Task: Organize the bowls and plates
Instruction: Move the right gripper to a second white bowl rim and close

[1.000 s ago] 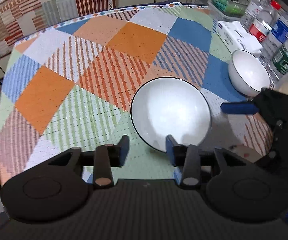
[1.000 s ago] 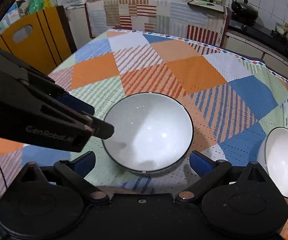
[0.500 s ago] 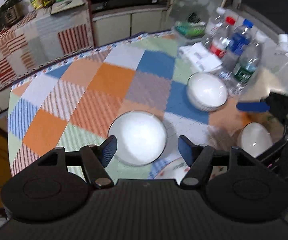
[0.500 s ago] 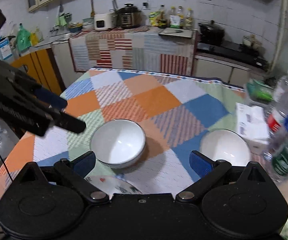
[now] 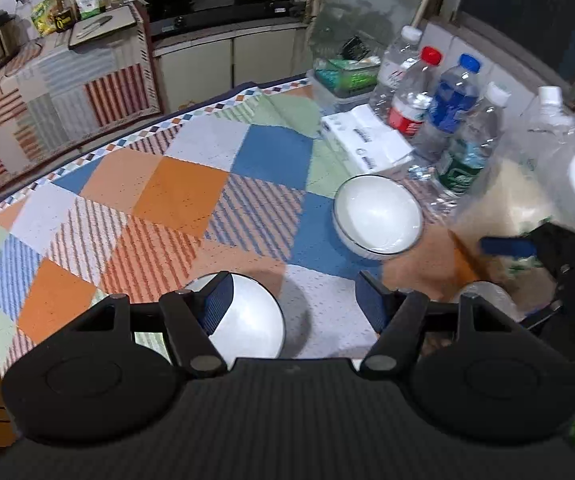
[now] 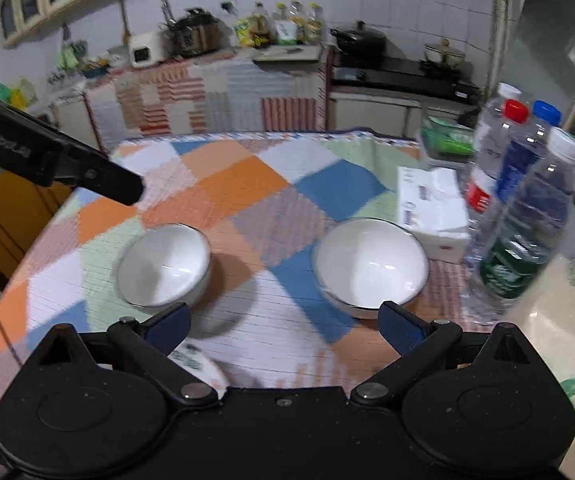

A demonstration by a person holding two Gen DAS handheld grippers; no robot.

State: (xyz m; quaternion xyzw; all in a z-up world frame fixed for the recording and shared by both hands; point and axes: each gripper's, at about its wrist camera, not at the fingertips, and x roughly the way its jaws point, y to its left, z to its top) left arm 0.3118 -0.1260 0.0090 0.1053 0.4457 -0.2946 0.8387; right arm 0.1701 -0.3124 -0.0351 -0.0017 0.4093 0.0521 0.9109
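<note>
Both pairs of jaws stood open and held nothing. On the left gripper [image 5: 291, 300] they had just been opening, and nothing lay between them but bare cloth; its left finger only overlapped the near bowl [image 5: 247, 320] in the left wrist view, and whether it touched the rim could not be told. The right gripper [image 6: 283, 326] gaped wider, with nothing pressed by its pads.

Taking the near bowl as the landmark: a patterned plate [image 6: 197, 364] lay just in front of it, mostly hidden under the right gripper's body. The far bowl [image 6: 371, 264] sat to its right and apart from it on the table [image 5: 191, 192], just in front of a tissue pack [image 6: 431, 204]. Beyond and right of that bowl stood a cluster of water bottles [image 6: 527, 216], close to its rim.

The likeliest trouble, in my judgement, lay at the far bowl. A reach for it would bring the right gripper in beside the bottles, and a wide swing could topple one. Glazed rims are slick, so a shallow pinch might let a bowl slip and chip against the other. The two grippers also hung close together over the near bowl, so they could collide.
</note>
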